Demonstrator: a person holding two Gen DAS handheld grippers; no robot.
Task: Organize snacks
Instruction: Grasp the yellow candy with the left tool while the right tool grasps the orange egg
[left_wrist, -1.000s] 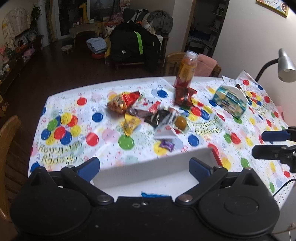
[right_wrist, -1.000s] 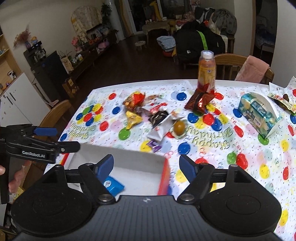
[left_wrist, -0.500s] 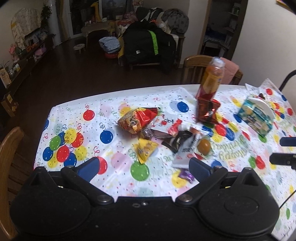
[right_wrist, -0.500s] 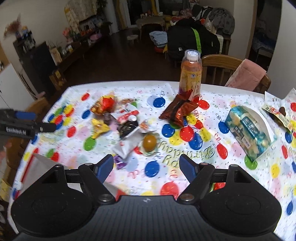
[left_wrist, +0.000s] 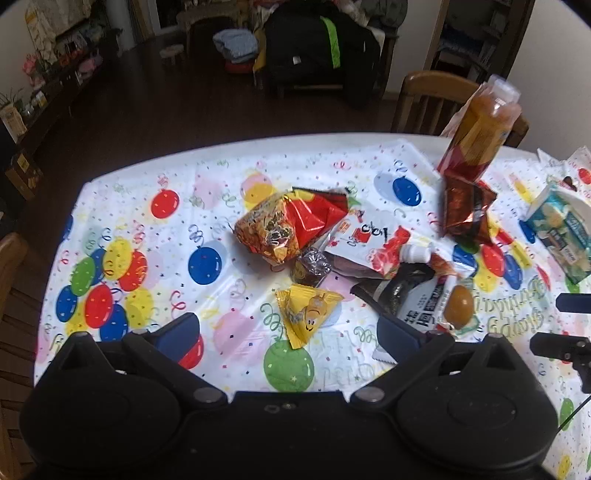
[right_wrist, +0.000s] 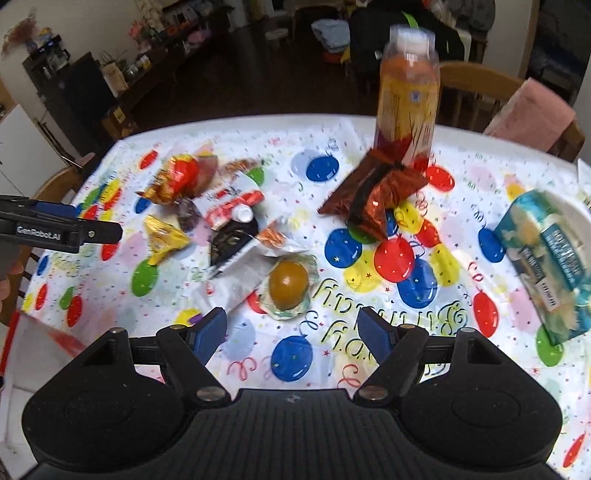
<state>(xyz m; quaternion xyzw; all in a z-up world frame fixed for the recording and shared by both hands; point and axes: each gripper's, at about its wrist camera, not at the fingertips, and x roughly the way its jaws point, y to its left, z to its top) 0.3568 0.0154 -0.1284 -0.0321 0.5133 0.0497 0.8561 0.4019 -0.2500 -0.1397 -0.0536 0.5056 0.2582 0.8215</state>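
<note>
Left wrist view: left gripper (left_wrist: 288, 332) spread wide, empty, over tablecloth (left_wrist: 147, 229) | yellow packet (left_wrist: 306, 314) just ahead | snack pile mid-table, red chip bag (left_wrist: 291, 225) | right gripper (right_wrist: 291, 328) also apart, empty, wrapped egg (right_wrist: 288, 282) ahead | juice bottle (right_wrist: 406, 99) upright far side

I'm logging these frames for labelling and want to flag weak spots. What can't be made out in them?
- Box: right wrist view, cut off by the left edge and blurred; contents unseen.
- Purple candy: right wrist view, mostly hidden behind the right tongs.
- Bottle: label print blurred in both views.
- White pouch: left wrist view, near end hidden behind the left tongs.
</note>
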